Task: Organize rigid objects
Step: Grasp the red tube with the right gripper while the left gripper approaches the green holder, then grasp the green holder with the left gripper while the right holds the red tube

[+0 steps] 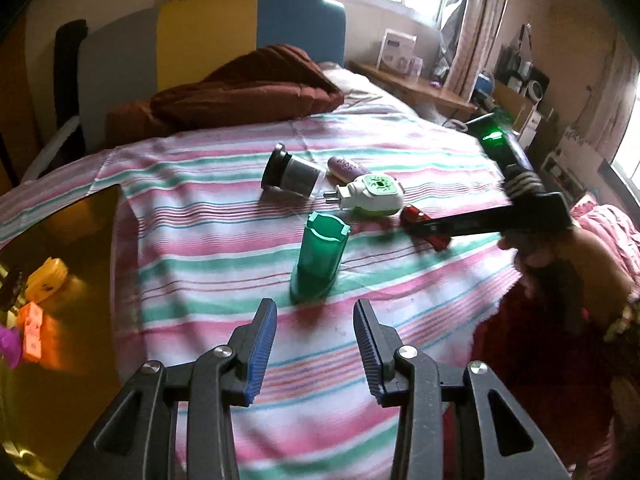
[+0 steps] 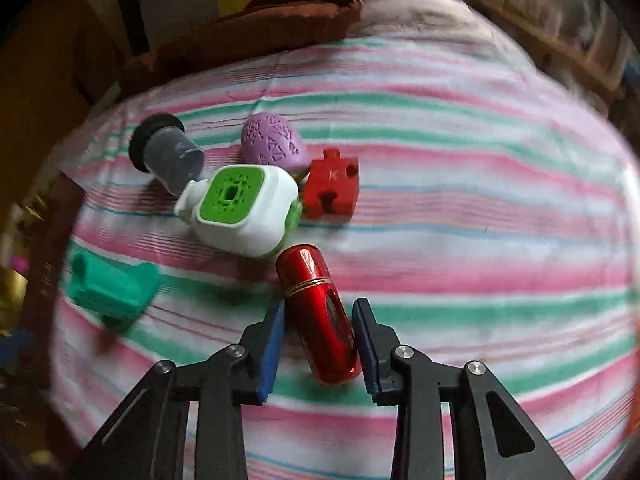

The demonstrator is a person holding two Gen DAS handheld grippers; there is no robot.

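Observation:
Rigid objects lie on a striped bed sheet (image 1: pixel 200 208). A green plastic tube (image 1: pixel 320 258) stands just ahead of my open, empty left gripper (image 1: pixel 316 312). Behind it lie a grey jar with a black lid (image 1: pixel 294 172), a purple egg-shaped piece (image 1: pixel 348 168) and a white-and-green plug-in device (image 1: pixel 372 194). My right gripper (image 2: pixel 318 312) is open with its jaws on either side of a red metallic cylinder (image 2: pixel 320 312) lying on the sheet; the pads look close to it. The right wrist view also shows a red puzzle-piece block (image 2: pixel 330 188), the plug-in device (image 2: pixel 248 208), the purple piece (image 2: pixel 272 144), the jar (image 2: pixel 168 152) and the tube (image 2: pixel 112 284).
A brown quilt (image 1: pixel 248 88) lies at the far end of the bed. A wooden surface on the left holds orange (image 1: pixel 34 324), yellow (image 1: pixel 48 280) and purple toys. A desk with clutter (image 1: pixel 420 84) stands by the window at the back right.

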